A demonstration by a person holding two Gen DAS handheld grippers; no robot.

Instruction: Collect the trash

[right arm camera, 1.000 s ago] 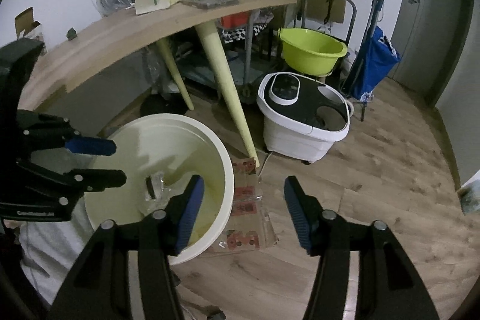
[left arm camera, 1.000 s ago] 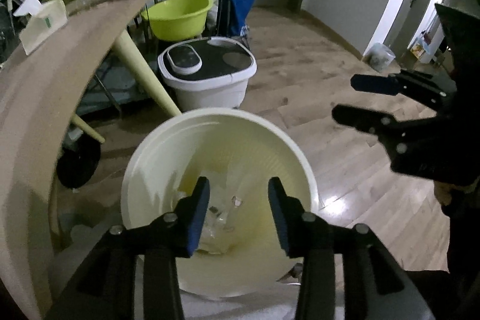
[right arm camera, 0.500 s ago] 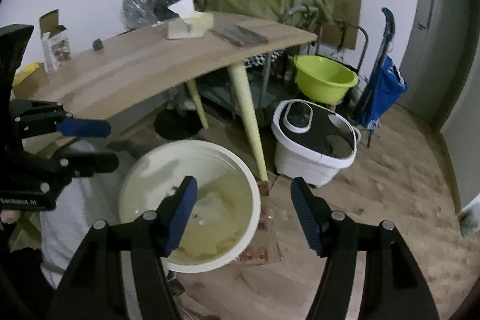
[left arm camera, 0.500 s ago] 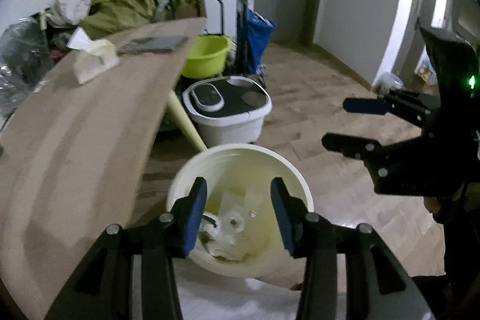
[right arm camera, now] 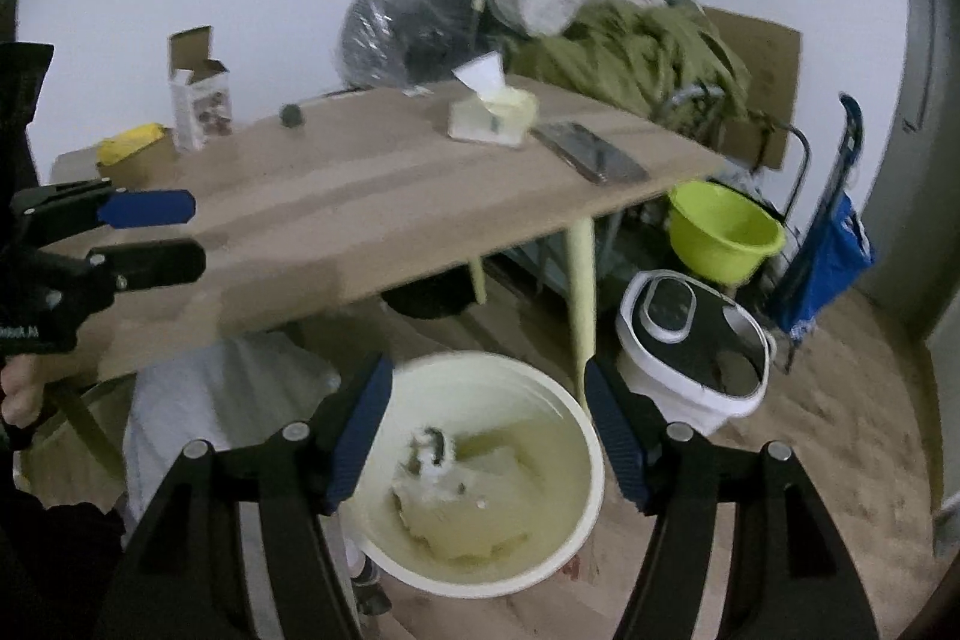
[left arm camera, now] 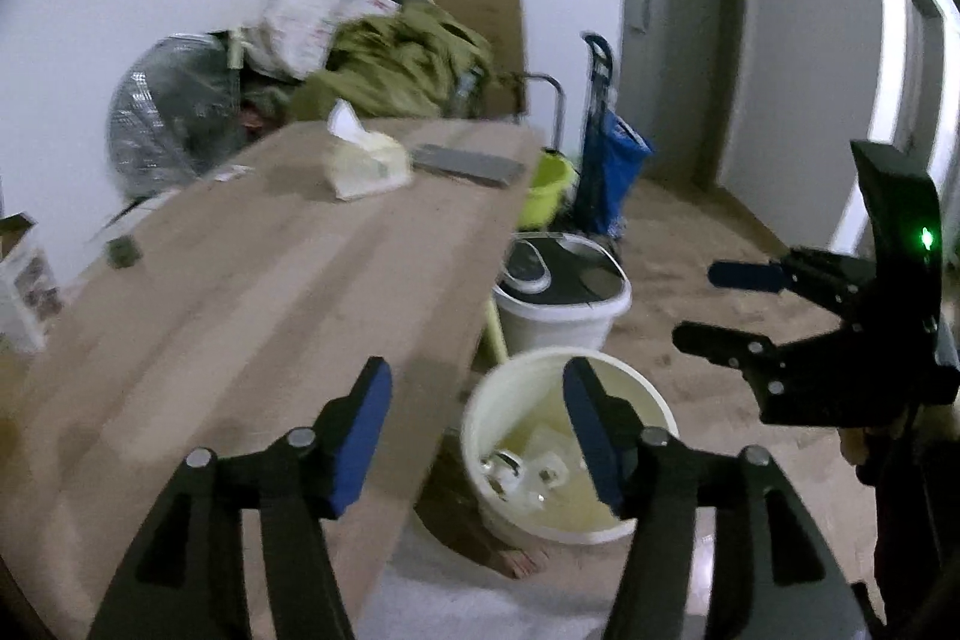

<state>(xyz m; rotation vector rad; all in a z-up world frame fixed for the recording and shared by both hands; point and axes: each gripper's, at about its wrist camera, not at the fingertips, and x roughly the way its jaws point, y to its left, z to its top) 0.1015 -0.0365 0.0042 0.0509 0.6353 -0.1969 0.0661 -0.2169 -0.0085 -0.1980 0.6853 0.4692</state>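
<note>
Trash (right arm camera: 441, 466) is seen in the cream bin (right arm camera: 591, 445) at lower centre. The left gripper (left arm camera: 477, 427) is opening, empty; the right gripper (right arm camera: 489, 436) is spread, empty. Remaining tabletop (right arm camera: 360, 202) scraps are best approached squarely.

Dim, motion-blurred fisheye views, perhaps lit overhead.
</note>
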